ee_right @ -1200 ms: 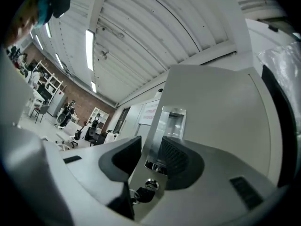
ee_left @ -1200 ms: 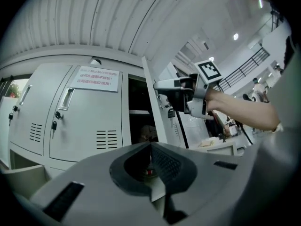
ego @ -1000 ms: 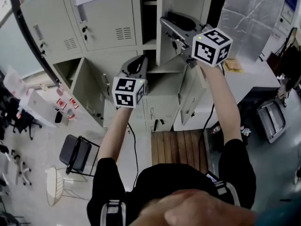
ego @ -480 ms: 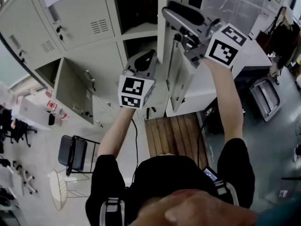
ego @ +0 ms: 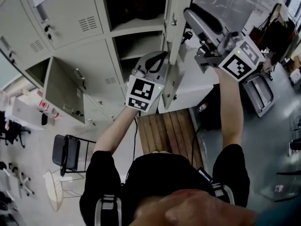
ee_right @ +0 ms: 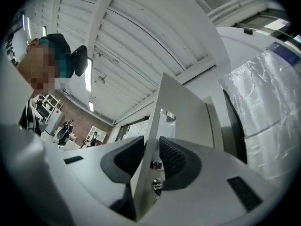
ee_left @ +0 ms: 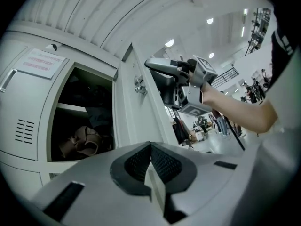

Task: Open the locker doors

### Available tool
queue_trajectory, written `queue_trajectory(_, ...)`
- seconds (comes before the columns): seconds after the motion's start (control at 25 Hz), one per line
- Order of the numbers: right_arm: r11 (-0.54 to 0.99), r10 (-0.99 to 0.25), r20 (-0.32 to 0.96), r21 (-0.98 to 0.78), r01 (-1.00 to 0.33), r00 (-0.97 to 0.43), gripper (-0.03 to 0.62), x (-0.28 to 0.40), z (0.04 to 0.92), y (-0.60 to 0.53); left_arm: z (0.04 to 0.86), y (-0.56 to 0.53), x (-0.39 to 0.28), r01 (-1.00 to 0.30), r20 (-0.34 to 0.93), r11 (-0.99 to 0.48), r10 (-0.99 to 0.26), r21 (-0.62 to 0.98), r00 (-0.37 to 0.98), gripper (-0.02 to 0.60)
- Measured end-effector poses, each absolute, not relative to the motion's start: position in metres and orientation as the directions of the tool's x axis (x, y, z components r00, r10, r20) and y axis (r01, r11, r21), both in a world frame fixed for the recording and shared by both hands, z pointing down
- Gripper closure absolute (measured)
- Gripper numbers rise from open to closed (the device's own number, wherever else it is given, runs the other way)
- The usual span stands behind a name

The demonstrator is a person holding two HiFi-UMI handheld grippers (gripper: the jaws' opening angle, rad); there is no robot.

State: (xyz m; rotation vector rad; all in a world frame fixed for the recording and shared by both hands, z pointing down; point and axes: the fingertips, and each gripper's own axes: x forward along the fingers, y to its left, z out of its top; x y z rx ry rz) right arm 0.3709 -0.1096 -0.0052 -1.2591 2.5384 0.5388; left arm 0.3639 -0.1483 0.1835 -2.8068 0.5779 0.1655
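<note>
Grey lockers (ego: 70, 18) fill the upper left of the head view. One tall locker door (ego: 175, 27) stands swung out, with open compartments (ego: 136, 13) to its left. My right gripper (ego: 190, 14) is at this door's free edge. In the right gripper view the door (ee_right: 183, 112) passes edge-on between the closing jaws of the right gripper (ee_right: 151, 154), with a slit still showing beside one pad. My left gripper (ego: 157, 55) hangs shut and empty in front of the lower compartment. In the left gripper view its tips (ee_left: 151, 147) point at the door (ee_left: 136, 117) and a tan bag (ee_left: 82, 142) inside.
Another locker door (ego: 63, 95) stands open at the lower left. A wooden pallet (ego: 167, 131) lies on the floor under my arms, and a black chair (ego: 66, 152) stands at the left. A white cabinet (ego: 197, 86) and a foil-covered panel (ego: 221, 4) are to the right of the door.
The tall door has swung further out and the right gripper has moved right with its edge. The left gripper has drifted right and a little up. More of the open compartments shows.
</note>
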Motion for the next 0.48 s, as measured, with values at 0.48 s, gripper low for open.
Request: queue_trajectory(0.48, 0.438, -0.755, -0.462, 0.173, -0.882, -0.466, 0.525, 0.418, -0.003, -0.08, 0.186, -0.109, 0.41, -0.297, -0.134, -0.913, -0.269, -0.28, 0.954, 0.571)
